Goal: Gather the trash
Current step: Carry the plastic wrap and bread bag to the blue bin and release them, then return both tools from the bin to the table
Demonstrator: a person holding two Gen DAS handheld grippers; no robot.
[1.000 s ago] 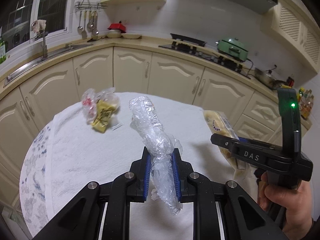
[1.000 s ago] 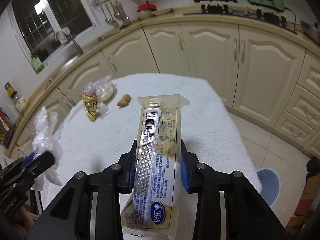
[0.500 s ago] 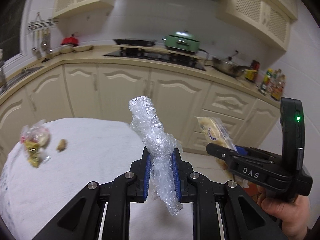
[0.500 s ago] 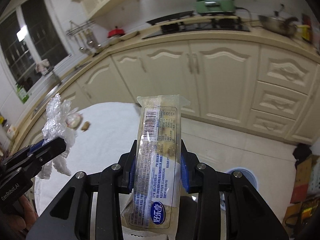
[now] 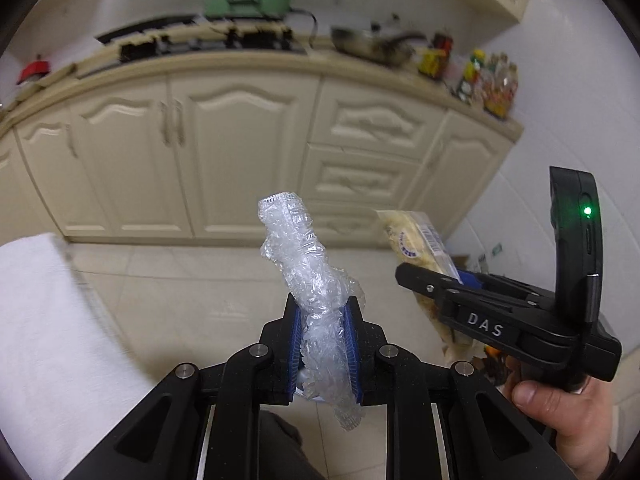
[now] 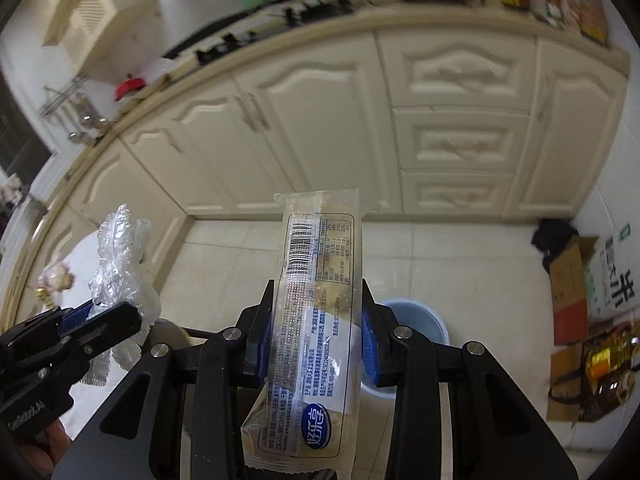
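Both pieces of trash are in hand and off the table, so the picking-up part looks done for these two items. The left gripper [image 5: 322,334] is clamped on a crumpled clear plastic wrap [image 5: 308,284], which stands up out of the blue pads and leans toward 11 o'clock, with a ragged tail hanging below the jaws. The right gripper [image 6: 316,344] is closed on a flat snack wrapper [image 6: 316,320], printed label facing the camera, its sealed top edge pointing to 12 o'clock and its bottom end drooping under the fingers. In the left wrist view the right gripper sits at about 3 o'clock, held by the person's right hand [image 5: 560,408], with the wrapper poking out ahead of it. What is left, as I judge it, is the drop — a pale blue bin [image 6: 416,320] shows on the tiled floor just behind the right gripper, at roughly 4 o'clock of the wrapper, partly hidden by the jaw, and neither item is over it yet. The white-clothed table [image 5: 44,320] lies at 9 o'clock in the left view, and in the right wrist view a small blurred bundle of wrappers [image 6: 54,282] shows at 9 o'clock — so more trash probably waits to be fetched once these two are released. The background is motion-blurred, so finer detail there cannot be told.
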